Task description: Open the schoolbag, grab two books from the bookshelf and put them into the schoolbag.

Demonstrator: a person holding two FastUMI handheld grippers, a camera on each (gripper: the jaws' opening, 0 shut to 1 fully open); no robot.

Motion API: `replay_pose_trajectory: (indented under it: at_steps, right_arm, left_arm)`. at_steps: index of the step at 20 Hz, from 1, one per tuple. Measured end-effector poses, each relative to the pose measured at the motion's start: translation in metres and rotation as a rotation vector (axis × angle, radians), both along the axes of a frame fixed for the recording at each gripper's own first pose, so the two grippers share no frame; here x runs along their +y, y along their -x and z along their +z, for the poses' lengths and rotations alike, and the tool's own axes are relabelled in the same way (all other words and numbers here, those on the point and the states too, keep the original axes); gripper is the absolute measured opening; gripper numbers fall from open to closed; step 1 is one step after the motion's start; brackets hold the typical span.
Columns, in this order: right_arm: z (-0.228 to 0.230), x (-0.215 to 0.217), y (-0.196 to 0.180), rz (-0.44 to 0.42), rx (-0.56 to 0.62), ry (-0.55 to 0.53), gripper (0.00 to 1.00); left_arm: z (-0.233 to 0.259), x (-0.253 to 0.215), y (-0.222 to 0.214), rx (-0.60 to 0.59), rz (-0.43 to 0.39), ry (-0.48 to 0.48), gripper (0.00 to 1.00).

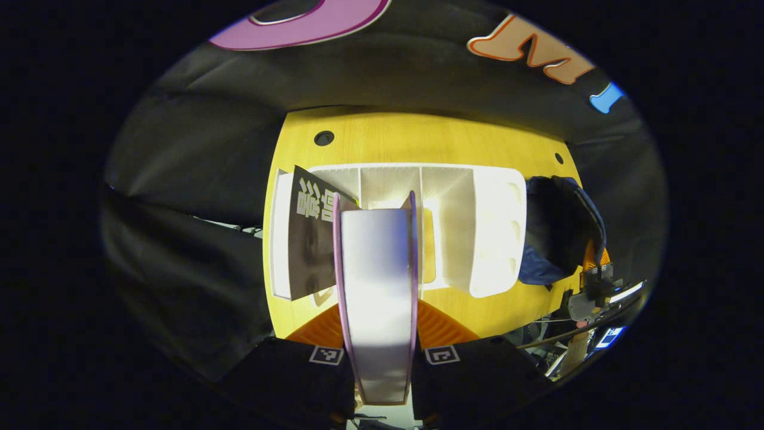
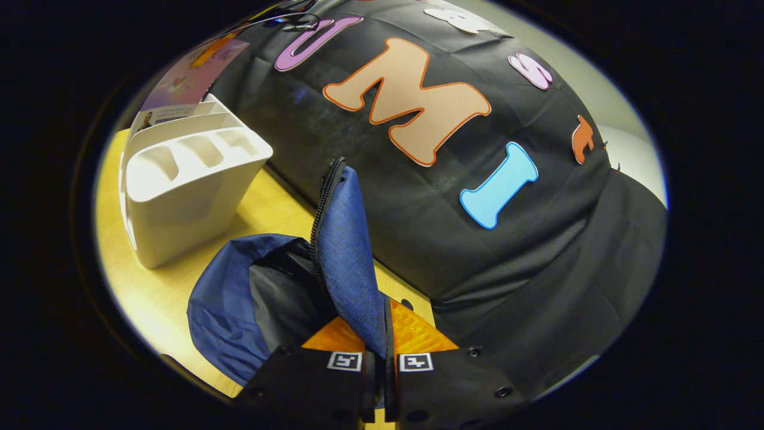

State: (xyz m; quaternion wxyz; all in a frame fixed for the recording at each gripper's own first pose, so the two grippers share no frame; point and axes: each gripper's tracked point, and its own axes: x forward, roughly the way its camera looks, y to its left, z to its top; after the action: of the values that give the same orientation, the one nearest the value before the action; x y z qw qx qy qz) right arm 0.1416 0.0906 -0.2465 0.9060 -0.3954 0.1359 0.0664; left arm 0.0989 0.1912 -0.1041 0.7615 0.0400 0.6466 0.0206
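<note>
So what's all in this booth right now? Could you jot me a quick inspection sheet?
Surface: wooden table, lit.
Job's things: white bookshelf holds a dark book; a purple-edged book is held above it; blue schoolbag lies open.
Clutter: nothing seen.
Grippers: left tool shut on the purple-edged book; right tool pinches the schoolbag's flap upright.
Cables: some by the table's edge.
Surroundings: black cloth wall.

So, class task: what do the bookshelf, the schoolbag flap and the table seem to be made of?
Bookshelf: probably moulded plastic, white, smooth, rounded edges. Schoolbag flap: blue woven fabric, likely nylon, with visible weave and a zip edge. Table: wood-look top with faint grain, possibly laminate.
</note>
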Motion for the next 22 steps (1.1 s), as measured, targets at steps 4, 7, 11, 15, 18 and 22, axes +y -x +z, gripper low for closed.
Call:
replay_pose_trajectory:
  at_steps: [4, 7, 11, 15, 18, 22]
  right_arm:
    - [0.006, -0.003, -0.003, 0.019, -0.003, -0.03, 0.1]
    - [0.011, -0.006, -0.006, 0.035, -0.01, -0.054, 0.08]
    - [0.015, -0.016, -0.008, 0.039, -0.01, -0.099, 0.09]
    - [0.02, -0.024, -0.008, 0.03, -0.009, -0.15, 0.09]
    - [0.022, -0.029, -0.008, 0.025, -0.005, -0.182, 0.1]
    - [0.023, -0.03, -0.005, 0.033, 0.007, -0.211, 0.09]
  left_arm:
    - [0.036, -0.034, 0.005, -0.068, 0.033, 0.054, 0.32]
    - [0.06, -0.066, 0.0, -0.141, 0.051, 0.12, 0.35]
    - [0.074, -0.12, -0.008, -0.206, 0.039, 0.243, 0.34]
    - [0.057, -0.187, -0.017, -0.224, 0.034, 0.405, 0.33]
    - [0.029, -0.226, -0.027, -0.252, 0.004, 0.461, 0.34]
    - [-0.033, -0.27, -0.024, -0.231, -0.014, 0.52, 0.33]
